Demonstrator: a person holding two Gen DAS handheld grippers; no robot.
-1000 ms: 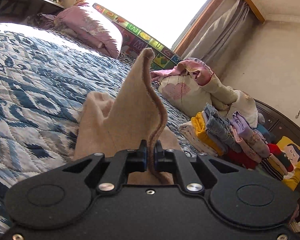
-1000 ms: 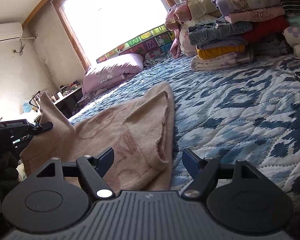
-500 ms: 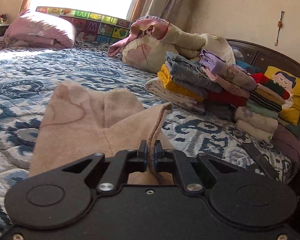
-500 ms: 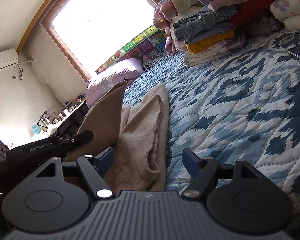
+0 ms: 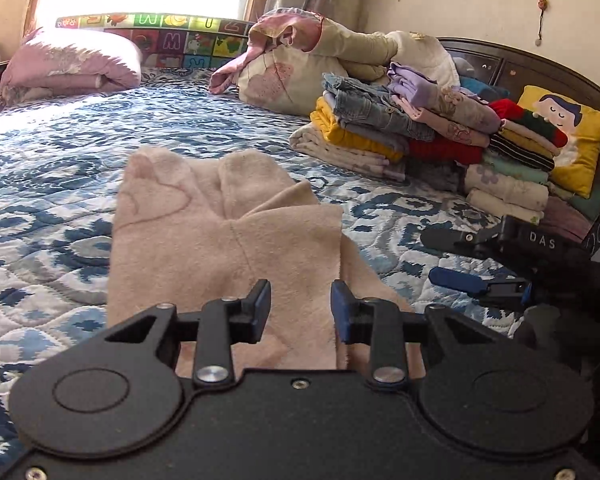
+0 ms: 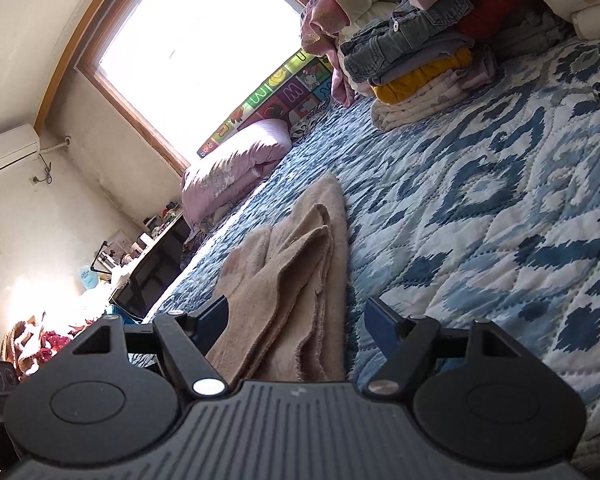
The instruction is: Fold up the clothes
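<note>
— Item one, the garment?

— Beige garment (image 5: 228, 236), folded over itself, lying flat on the bed (image 5: 52, 152). My left tool (image 5: 300, 306) has just been opening its jaws; the cloth lies under the gap and the pads do not press it.

— Right tool?

— My right tool (image 6: 296, 316) stands wide and grips nothing, with the garment's edge lying below the gap.

— Surroundings?

— Stack of folded clothes (image 5: 412, 128) by the headboard (image 5: 540, 68), well apart. Pink pillow (image 5: 72, 64) under the window (image 6: 204, 40). Yellow cushion (image 5: 572, 128) behind the stack.
</note>
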